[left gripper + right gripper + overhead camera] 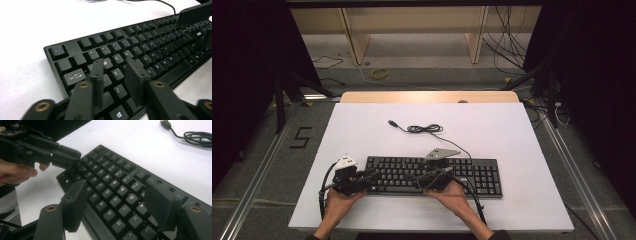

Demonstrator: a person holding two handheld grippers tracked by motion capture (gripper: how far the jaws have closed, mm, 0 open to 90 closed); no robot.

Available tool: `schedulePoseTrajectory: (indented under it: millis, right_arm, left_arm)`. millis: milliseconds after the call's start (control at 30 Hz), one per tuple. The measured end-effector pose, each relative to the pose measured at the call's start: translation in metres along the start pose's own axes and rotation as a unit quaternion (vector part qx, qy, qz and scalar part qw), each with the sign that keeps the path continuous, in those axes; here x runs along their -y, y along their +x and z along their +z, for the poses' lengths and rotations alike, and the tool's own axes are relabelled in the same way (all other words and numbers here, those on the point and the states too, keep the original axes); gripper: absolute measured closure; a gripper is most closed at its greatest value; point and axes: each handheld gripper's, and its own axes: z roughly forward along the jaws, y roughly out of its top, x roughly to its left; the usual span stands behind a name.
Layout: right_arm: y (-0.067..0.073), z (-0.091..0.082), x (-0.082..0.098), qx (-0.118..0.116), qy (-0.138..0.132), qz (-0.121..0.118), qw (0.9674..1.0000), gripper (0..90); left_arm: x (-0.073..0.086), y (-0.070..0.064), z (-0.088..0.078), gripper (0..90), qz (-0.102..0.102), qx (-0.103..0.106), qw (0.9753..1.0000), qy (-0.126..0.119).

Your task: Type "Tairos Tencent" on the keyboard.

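White table (362,130), keyboard (482,175) partly hidden

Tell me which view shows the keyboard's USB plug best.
The high view: the USB plug lies whole on the white table, past the keyboard, its cable loosely coiled. The right gripper view catches the plug at its top edge; the left gripper view gives a stretch of cable.

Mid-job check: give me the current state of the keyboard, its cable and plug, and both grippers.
keyboard: flat on the white table, keys up, not lifted.
cable: partly coiled behind the keyboard.
USB plug: loose on the table, unplugged.
left gripper: jaws apart, over the left-hand keys, gripping nothing.
right gripper: jaws wide apart, over the middle keys, gripping nothing.
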Motion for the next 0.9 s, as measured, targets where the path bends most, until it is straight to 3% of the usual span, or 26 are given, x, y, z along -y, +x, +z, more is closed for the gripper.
schedulePoseTrajectory:
  millis: [367, 900]
  right_arm:
    - [-0.001, -0.008, 0.007, 0.001, -0.004, -0.002, 1.0, 33.9]
    - [-0.001, -0.015, 0.01, 0.004, -0.01, -0.003, 0.9999, 33.6]
  left_arm:
    - [-0.001, 0.0, 0.007, 88.1, 0.01, 0.0, 0.9998, 0.017]
    - [-0.002, 0.003, 0.012, 89.0, 0.009, -0.012, 0.9993, 0.036]
